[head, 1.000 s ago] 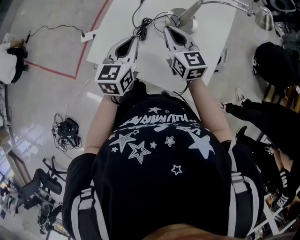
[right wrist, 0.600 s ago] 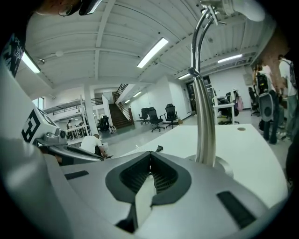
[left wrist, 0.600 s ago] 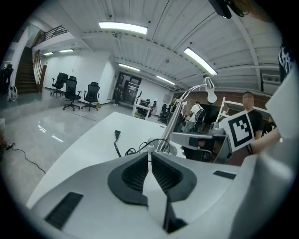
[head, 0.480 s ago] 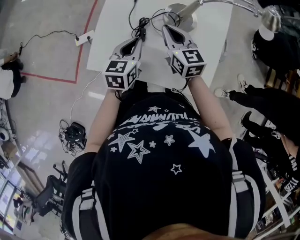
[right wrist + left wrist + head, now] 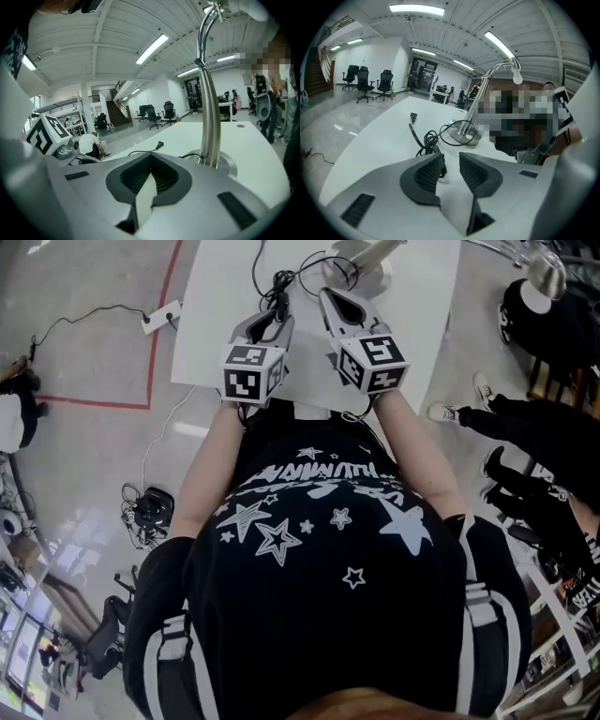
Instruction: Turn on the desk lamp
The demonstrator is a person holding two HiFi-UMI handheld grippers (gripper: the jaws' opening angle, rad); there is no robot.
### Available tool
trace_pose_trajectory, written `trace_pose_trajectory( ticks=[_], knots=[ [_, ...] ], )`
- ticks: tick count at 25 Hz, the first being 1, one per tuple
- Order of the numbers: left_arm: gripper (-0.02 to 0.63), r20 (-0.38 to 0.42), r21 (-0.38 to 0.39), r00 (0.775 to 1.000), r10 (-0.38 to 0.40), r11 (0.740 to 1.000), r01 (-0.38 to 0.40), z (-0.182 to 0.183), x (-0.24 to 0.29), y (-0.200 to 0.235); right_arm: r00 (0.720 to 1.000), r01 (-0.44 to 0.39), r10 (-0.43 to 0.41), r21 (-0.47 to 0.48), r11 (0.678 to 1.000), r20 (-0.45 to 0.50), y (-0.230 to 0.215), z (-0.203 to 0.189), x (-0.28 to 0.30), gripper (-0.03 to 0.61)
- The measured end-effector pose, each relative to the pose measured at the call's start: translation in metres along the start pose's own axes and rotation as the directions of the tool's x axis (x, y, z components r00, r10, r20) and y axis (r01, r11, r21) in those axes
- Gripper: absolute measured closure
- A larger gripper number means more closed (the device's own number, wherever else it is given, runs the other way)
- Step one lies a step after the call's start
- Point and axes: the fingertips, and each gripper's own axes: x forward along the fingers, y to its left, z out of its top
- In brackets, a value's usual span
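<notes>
The desk lamp stands on the white table (image 5: 412, 324), its round metal base (image 5: 361, 263) at the far edge and its head (image 5: 546, 276) reaching out to the right. Its black cable (image 5: 281, 287) lies in loops, with the plug (image 5: 413, 116) loose on the tabletop. My left gripper (image 5: 277, 315) hovers just short of those loops. Its jaws are opening, with only bare table between the pads (image 5: 429, 176). A dark piece of the cable (image 5: 437, 154) lies just past the left jaw. My right gripper (image 5: 151, 157) is shut and empty, close to the lamp's stem (image 5: 208, 108).
A white power strip (image 5: 159, 315) with its lead lies on the floor left of the table, beside a red tape line (image 5: 161, 334). A person's legs and shoes (image 5: 506, 418) are at the right. Black gear (image 5: 145, 512) sits on the floor at the left.
My left gripper has moved forward and to the right, closer to the cable loops. The right gripper has stayed near the lamp base.
</notes>
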Motion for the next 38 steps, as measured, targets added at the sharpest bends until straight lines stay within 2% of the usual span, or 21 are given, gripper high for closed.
trace_pose_trajectory(
  ticks=[4, 11, 24, 27, 28, 31, 35, 38],
  knots=[
    [0.479, -0.04, -0.002, 0.999, 0.006, 1.0, -0.006, -0.012, 0.013, 0.006, 1.0, 0.01, -0.01, 0.006, 1.0, -0.013, -0.003, -0.008, -0.001, 0.574],
    [0.479, -0.09, 0.005, 0.996, 0.002, 1.0, -0.002, -0.02, 0.021, 0.008, 0.999, 0.037, -0.036, 0.024, 0.999, -0.029, -0.006, -0.013, -0.005, 0.574],
    [0.479, -0.102, 0.035, 0.994, 0.036, 0.999, -0.033, -0.021, 0.028, 0.014, 0.998, 0.048, -0.046, 0.037, 0.998, -0.044, -0.011, -0.025, -0.004, 0.574],
    [0.487, -0.112, 0.035, 0.993, 0.047, 0.998, -0.043, -0.022, 0.027, 0.015, 0.998, 0.014, -0.012, 0.027, 1.0, -0.063, -0.003, -0.027, 0.001, 0.574],
    [0.512, -0.113, 0.03, 0.992, 0.05, 0.998, -0.047, -0.022, 0.026, 0.016, 0.997, -0.007, 0.009, 0.024, 1.0, -0.077, 0.0, -0.03, 0.004, 0.574],
    [0.517, -0.108, 0.015, 0.993, 0.048, 0.999, -0.047, -0.022, 0.028, 0.016, 0.986, -0.084, 0.086, 0.016, 0.996, -0.14, 0.009, -0.039, 0.013, 0.574],
    [0.522, -0.111, 0.017, 0.993, 0.05, 0.999, -0.048, -0.023, 0.029, 0.017, 0.953, -0.196, 0.193, 0.008, 0.981, -0.234, 0.019, -0.052, 0.024, 0.574],
    [0.526, -0.113, 0.012, 0.992, 0.053, 0.999, -0.052, -0.023, 0.028, 0.018, 0.926, -0.253, 0.239, -0.008, 0.967, -0.293, 0.023, -0.059, 0.033, 0.574]
  ],
)
